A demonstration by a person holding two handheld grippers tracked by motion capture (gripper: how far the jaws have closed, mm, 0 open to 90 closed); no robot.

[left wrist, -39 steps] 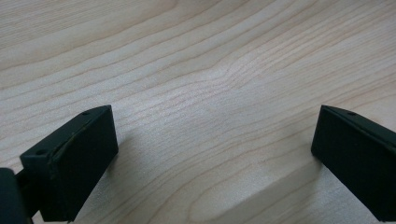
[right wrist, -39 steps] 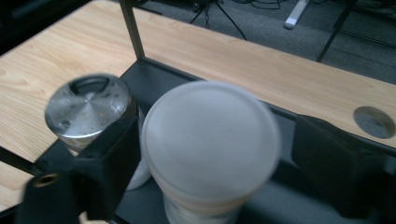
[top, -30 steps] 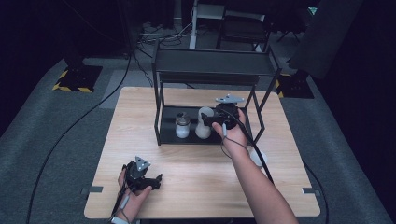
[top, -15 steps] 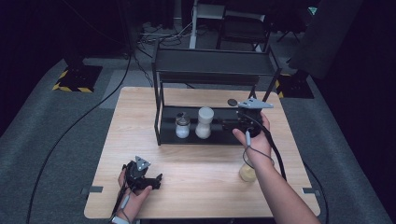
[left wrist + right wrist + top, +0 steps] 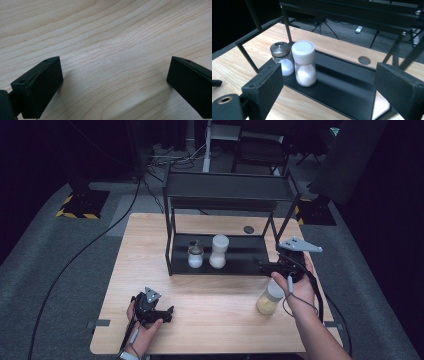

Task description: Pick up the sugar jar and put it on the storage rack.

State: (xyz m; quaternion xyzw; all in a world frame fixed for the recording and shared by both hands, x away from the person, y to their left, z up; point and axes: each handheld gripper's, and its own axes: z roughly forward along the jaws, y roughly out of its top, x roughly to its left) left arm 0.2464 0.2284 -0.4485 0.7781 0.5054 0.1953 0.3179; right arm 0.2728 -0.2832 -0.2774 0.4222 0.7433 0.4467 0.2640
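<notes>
From the high view, the right gripper [image 5: 264,265] hovers at the 3 o'clock end of the black rack [image 5: 227,195], its jaws apart with nothing between them; they have just been opening wider. Just below the hand, at about 5 o'clock on the bench [image 5: 150,240], stands a yellowish jar [image 5: 268,299], partly covered by the right hand [image 5: 297,287], so its lid is hard to make out. The right gripper view looks along the rack's lower shelf [image 5: 342,85]. There the white-lidded jar [image 5: 305,63] stands upright, touching or just beside the metal-lidded shaker [image 5: 281,57] at its 9 o'clock, both holding white grains that the high view barely resolves. That view also shows a dark round disc [image 5: 364,60] lying on the bench behind the shelf, a mere speck from above.

The left gripper [image 5: 167,312] rests at 7 o'clock on the bench, well apart from the rack. From above its jaws are too small to read; the left gripper view shows them spread wide over bare wood grain, empty, their outer ends cut off by the frame.
</notes>
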